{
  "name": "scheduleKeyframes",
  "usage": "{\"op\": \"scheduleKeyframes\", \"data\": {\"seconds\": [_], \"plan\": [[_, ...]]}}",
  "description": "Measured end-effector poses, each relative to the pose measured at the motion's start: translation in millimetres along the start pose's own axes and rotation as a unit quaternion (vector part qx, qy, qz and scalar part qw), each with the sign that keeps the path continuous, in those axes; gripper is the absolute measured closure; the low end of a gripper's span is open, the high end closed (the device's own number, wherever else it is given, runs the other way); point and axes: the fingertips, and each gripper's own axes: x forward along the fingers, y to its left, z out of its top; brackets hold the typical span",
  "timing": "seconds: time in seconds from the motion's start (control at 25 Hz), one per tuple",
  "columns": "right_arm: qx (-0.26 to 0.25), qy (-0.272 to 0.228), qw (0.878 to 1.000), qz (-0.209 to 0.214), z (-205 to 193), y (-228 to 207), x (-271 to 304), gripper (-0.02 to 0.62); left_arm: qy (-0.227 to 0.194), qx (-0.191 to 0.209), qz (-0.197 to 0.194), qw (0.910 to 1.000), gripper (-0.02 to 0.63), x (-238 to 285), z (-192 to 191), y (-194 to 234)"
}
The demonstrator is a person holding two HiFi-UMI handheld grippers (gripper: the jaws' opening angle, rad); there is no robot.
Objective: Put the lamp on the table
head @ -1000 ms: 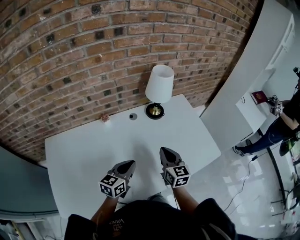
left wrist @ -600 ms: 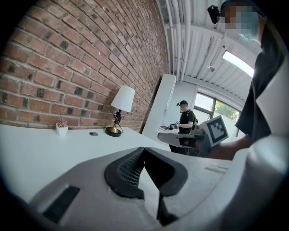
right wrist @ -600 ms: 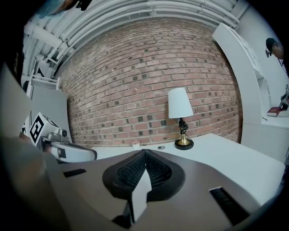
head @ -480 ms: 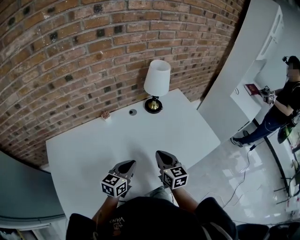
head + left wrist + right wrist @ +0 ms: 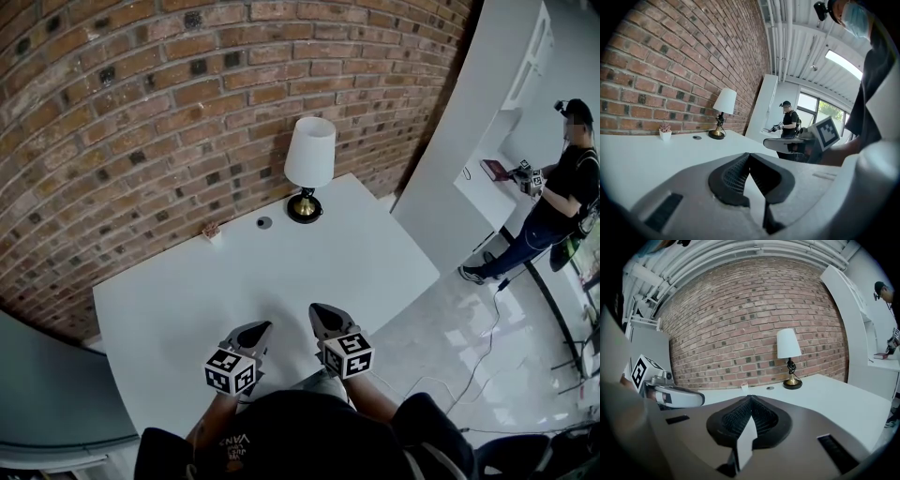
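The lamp (image 5: 308, 169) stands upright at the far edge of the tabletop (image 5: 281, 272), brass base down on the white surface and shade just in front of the brick wall (image 5: 141, 112); its long axis runs straight up, stem and shade in line. A small round disc (image 5: 264, 223) lies just left of the base, and a tiny potted plant (image 5: 211, 232) further left; both are clear of it. Both grippers hover over the near edge, well apart from the lamp. The right gripper (image 5: 323, 317) looks the nearer, with the lamp almost dead ahead, a touch right of where it points; the left gripper (image 5: 258, 330) sits beside it, the lamp ahead and further to the right as seen from above. The left's fingers (image 5: 733, 172) are clenched on nothing; the right's fingers (image 5: 740, 414) likewise meet tip to tip, empty. To my eye the lamp is already in place; any reach would go forward across bare tabletop.
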Motion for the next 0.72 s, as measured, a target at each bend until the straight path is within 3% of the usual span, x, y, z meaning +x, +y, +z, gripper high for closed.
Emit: {"op": "scheduleKeyframes", "data": {"seconds": [0.72], "plan": [[-0.006, 0.003, 1.000, 0.005, 1.9, 3.0, 4.4, 0.597, 0.005, -0.004, -0.006, 1.0000, 0.607, -1.4, -1.5, 2.2]]}}
